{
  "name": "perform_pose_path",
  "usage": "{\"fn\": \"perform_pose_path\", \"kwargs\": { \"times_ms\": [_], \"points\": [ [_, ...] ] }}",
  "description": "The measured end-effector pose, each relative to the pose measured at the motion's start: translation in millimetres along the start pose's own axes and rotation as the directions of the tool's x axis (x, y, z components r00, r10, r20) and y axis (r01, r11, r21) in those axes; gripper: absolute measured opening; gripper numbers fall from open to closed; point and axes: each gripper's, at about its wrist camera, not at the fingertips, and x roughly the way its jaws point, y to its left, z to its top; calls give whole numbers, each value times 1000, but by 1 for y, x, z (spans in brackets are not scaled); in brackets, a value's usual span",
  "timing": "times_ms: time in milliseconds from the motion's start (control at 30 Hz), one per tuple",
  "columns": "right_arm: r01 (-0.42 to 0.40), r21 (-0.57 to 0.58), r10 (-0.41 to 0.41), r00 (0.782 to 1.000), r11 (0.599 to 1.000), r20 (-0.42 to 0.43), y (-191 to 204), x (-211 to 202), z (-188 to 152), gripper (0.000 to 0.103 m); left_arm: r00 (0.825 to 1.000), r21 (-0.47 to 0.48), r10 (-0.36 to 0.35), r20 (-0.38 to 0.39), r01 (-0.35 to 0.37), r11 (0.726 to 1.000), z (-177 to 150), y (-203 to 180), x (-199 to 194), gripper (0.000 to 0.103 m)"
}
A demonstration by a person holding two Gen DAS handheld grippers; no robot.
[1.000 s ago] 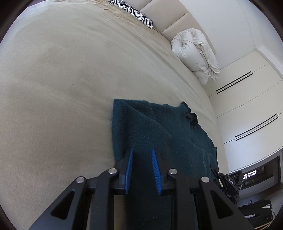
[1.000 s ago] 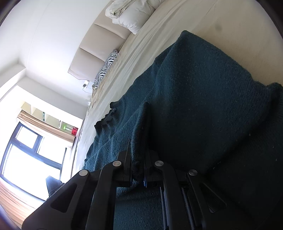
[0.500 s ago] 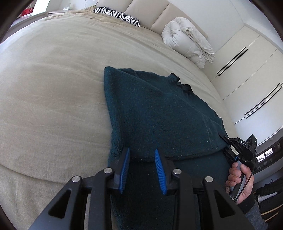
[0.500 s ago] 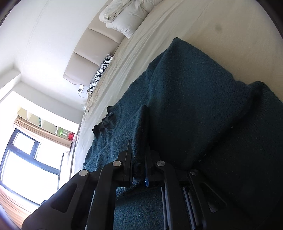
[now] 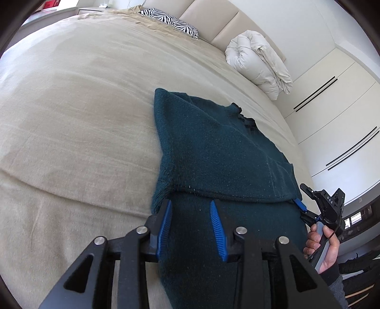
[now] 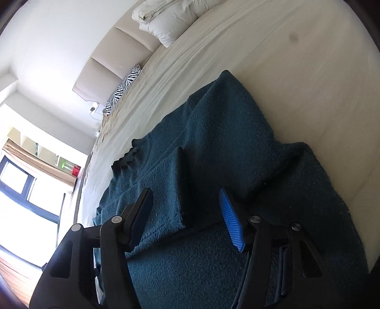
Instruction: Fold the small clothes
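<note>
I see a wide bed with a beige fabric cover (image 5: 78,123) carrying a dark teal knitted sweater (image 5: 213,152), lying flat and partly folded near my edge. A zebra-striped pillow (image 5: 171,22) and a rolled white duvet (image 5: 258,64) rest by its padded cream headboard (image 5: 209,19).

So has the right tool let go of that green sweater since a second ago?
Yes. The right tool was pinching a fold of the sweater; now its fingers stand wide apart, with the fold lying flat between them.

zebra pillow (image 5: 173,22), rolled duvet (image 5: 258,64), beige bed (image 5: 71,107)
</note>
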Motion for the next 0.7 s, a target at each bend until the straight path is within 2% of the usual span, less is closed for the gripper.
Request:
{"fn": "perform_pose_path", "kwargs": {
  "times_ms": [33, 100, 133, 233, 367, 567, 700],
  "points": [
    [-10, -9, 10, 1000, 1000, 17, 2, -10, -2, 57, 1000, 3, 3, 22, -3, 1000, -5, -1, -11, 56],
    [-35, -41, 37, 998, 999, 45, 8, -33, -7, 57, 997, 10, 38, 63, -39, 999, -19, -2, -34, 68],
    [-38, -55, 40, 998, 998, 52, 10, -45, -10, 57, 996, 7, 38, 76, -39, 999, -27, -2, -45, 69],
    [-59, -107, 64, 997, 992, 46, 16, -79, -28, 57, 997, -17, 18, 70, -17, 1000, -56, 2, -69, 69],
    [-32, -192, 36, 999, 981, 17, 18, -123, -59, 57, 1000, -15, 20, 14, -20, 1000, -100, 2, -89, 69],
    [94, -264, -96, 995, 960, 5, -15, -192, -97, 57, 995, -4, 33, -93, -34, 999, -164, -4, -101, 69],
    [181, -248, -191, 981, 952, -17, -49, -226, -113, 57, 994, -10, 32, -109, -33, 999, -193, -5, -110, 69]
  ]
}}
